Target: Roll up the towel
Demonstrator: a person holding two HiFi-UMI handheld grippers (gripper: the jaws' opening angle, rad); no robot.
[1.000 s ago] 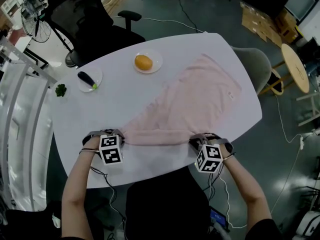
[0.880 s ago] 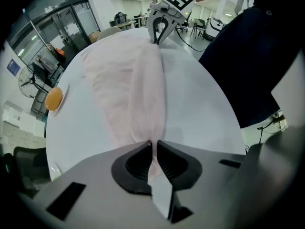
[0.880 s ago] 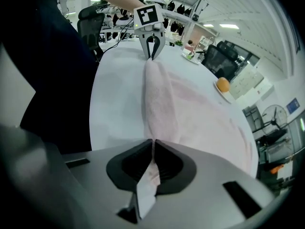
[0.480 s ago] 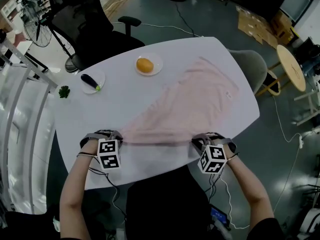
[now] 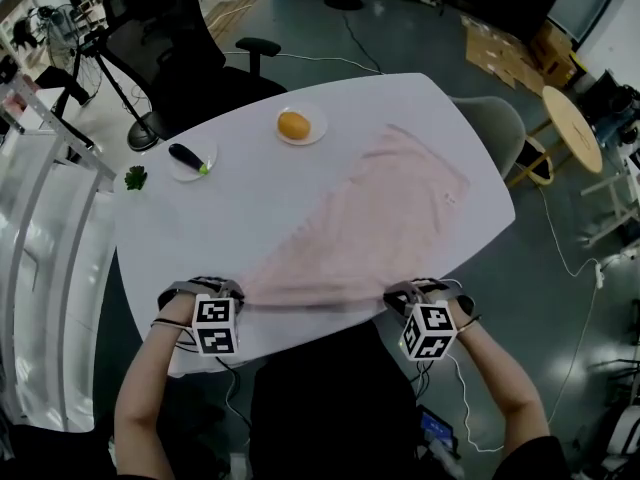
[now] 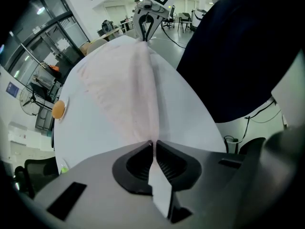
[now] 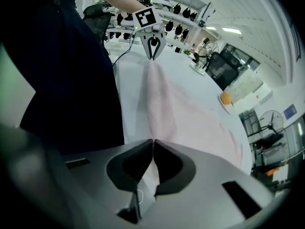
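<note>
Pulled nearer the person, the pink towel's (image 5: 360, 218) near edge is seen in the head view stretched between the left gripper (image 5: 237, 294) and the right gripper (image 5: 393, 299) on the white table (image 5: 200, 233). In the left gripper view, one corner is clamped; in the right gripper view, the other.

Your pale pink towel (image 5: 370, 213) lies spread slantwise on the white worktop (image 5: 230, 218). Its near edge is stretched taut between your left tool (image 5: 238, 294) and right tool (image 5: 392, 299), both pinching it.
</note>
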